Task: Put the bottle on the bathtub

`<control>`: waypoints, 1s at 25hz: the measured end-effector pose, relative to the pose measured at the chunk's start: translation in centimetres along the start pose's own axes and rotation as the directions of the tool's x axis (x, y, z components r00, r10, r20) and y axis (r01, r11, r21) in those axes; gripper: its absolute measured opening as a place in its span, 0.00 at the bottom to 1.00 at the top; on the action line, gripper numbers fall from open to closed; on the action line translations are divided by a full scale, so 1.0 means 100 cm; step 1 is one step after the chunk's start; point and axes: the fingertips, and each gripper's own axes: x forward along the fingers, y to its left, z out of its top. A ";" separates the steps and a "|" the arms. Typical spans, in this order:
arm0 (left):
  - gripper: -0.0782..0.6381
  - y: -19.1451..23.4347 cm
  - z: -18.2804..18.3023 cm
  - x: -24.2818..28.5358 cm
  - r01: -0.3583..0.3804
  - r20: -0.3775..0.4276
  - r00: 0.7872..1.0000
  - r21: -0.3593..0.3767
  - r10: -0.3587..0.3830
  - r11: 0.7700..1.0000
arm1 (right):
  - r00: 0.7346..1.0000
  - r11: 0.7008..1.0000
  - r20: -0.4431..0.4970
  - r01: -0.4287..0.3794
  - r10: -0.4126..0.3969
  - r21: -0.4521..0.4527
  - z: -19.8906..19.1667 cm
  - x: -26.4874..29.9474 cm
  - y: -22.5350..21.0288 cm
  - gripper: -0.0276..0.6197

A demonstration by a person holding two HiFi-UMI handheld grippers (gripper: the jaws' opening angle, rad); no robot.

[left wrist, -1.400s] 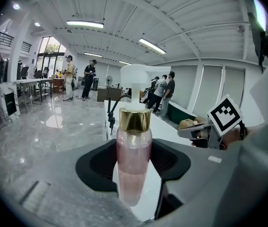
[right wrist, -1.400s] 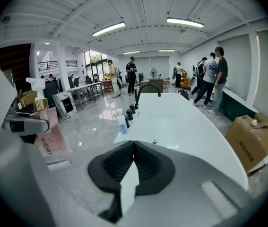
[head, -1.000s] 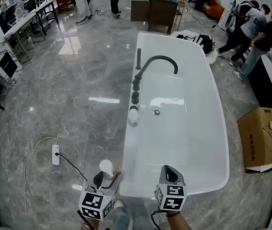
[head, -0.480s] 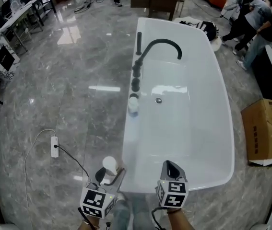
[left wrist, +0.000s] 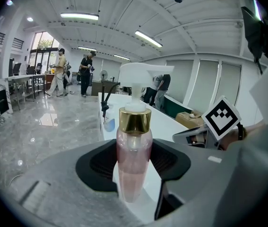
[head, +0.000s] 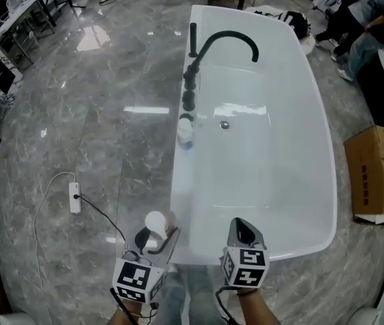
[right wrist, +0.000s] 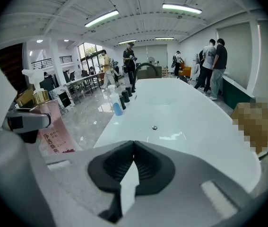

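Observation:
My left gripper [head: 155, 238] is shut on a pink pump bottle [left wrist: 134, 160] with a gold collar and white pump head [head: 155, 221]. It hangs upright just off the near left corner of the white bathtub [head: 300, 202]. The same pink bottle [right wrist: 51, 129] shows at the left of the right gripper view. My right gripper [head: 244, 232] is shut on nothing and hovers over the tub's near rim. A second small bottle [head: 185, 131] with blue liquid stands on the tub's left ledge, beside the black tap knobs [head: 188, 100].
A black curved faucet [head: 227, 40] arches over the tub. A white power strip [head: 75, 200] with a black cable lies on the marble floor at left. A cardboard box [head: 374, 175] sits right of the tub. People [head: 357, 19] stand at the far right; desks [head: 15, 19] line the far left.
The view has drawn closer to the tub. My left gripper with the bottle has moved slightly forward toward the tub's near left corner. The right gripper stays shut over the rim.

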 end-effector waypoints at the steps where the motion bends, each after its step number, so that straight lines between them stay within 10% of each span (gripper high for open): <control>1: 0.41 0.000 0.000 0.002 -0.001 0.001 1.000 0.003 0.001 1.000 | 1.000 1.000 -0.003 -0.002 0.002 0.003 -0.002 0.002 0.000 0.05; 25: 0.41 -0.011 -0.014 0.030 -0.012 0.001 1.000 0.054 0.012 0.998 | 1.000 1.000 -0.001 0.014 -0.014 0.003 -0.012 0.014 -0.036 0.05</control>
